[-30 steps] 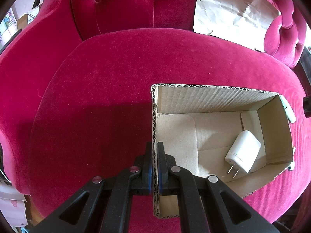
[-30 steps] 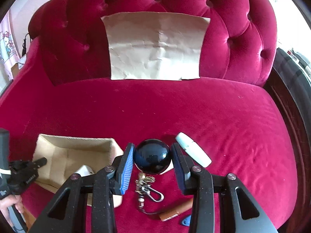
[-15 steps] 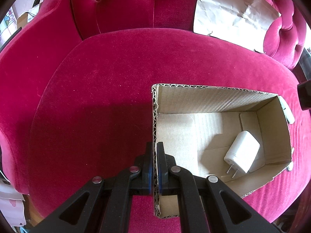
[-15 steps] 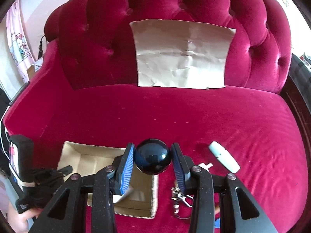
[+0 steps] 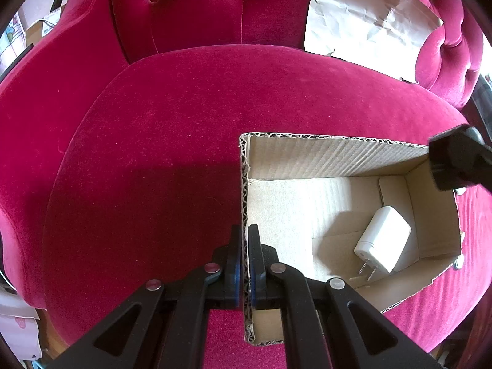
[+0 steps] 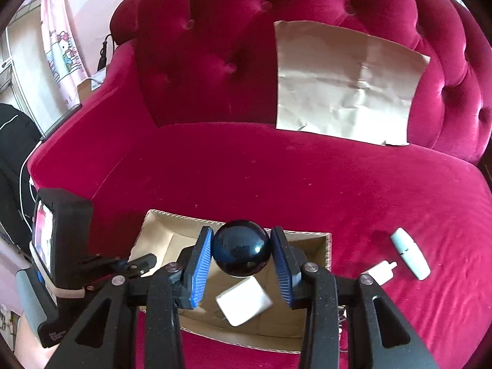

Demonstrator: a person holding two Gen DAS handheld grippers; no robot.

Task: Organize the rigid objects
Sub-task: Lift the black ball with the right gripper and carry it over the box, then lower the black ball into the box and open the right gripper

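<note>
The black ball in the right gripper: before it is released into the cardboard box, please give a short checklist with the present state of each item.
1. Right gripper has the black ball between both pads: ok.
2. Ball is over the open cardboard box: ok, it appears above the inside.
3. Left gripper is clamped on the box wall to steady it: ok.
4. Free floor in the box beside the white charger: ok.
5. Height of the ball above the box floor: cannot tell.
6. White tube and small white bottle outside the box: not ok, not yet sorted.
</note>
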